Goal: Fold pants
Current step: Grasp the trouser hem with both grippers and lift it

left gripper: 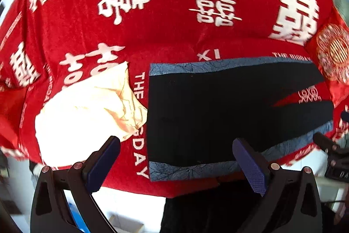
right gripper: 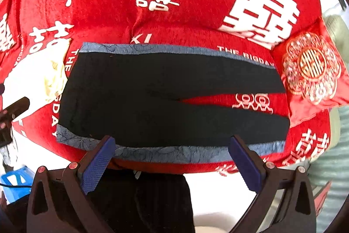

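Black pants (left gripper: 207,110) with blue-grey side stripes lie flat on the red cloth, waistband at the left, legs spread slightly apart toward the right; they also show in the right wrist view (right gripper: 152,97). My left gripper (left gripper: 176,158) is open and empty, hovering over the near edge by the waistband. My right gripper (right gripper: 172,156) is open and empty, above the near blue stripe at mid-leg. The tip of the right gripper shows at the right edge of the left wrist view (left gripper: 327,143).
A red bedspread (left gripper: 174,14) with white characters covers the surface. A cream folded cloth (left gripper: 87,110) lies left of the waistband. A red embroidered cushion (right gripper: 312,69) sits past the leg ends. The bed's near edge drops to a white floor; a blue stool (right gripper: 15,180) stands lower left.
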The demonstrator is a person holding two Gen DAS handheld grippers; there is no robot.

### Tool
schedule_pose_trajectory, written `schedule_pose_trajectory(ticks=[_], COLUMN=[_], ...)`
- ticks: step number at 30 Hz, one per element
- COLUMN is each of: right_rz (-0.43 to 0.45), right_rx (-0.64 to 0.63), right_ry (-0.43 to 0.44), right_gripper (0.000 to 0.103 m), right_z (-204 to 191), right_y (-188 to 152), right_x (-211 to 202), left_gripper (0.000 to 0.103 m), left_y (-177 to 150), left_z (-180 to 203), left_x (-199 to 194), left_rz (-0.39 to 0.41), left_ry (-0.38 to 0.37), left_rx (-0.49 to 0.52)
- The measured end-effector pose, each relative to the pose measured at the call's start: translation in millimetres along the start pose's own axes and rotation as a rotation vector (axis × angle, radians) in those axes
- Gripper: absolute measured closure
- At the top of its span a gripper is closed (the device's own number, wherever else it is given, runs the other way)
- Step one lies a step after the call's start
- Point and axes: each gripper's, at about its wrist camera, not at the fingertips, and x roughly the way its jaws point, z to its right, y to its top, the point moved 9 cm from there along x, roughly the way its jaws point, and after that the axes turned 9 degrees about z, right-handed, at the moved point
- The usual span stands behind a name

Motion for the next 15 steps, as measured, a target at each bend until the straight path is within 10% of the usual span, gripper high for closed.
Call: schedule_pose_trajectory(ticks=[15], right_rz=[-0.253], right_rx=[0.198], right_ry=[0.403], right_gripper=[0.000], right_z=[38], right_y=[-70], right_x=[83], left_gripper=[0.000], left_y=[-95], left_z=[13], left_x=[52], left_rz=[-0.248], left_ry=[0.079], left_rx=[-0.369])
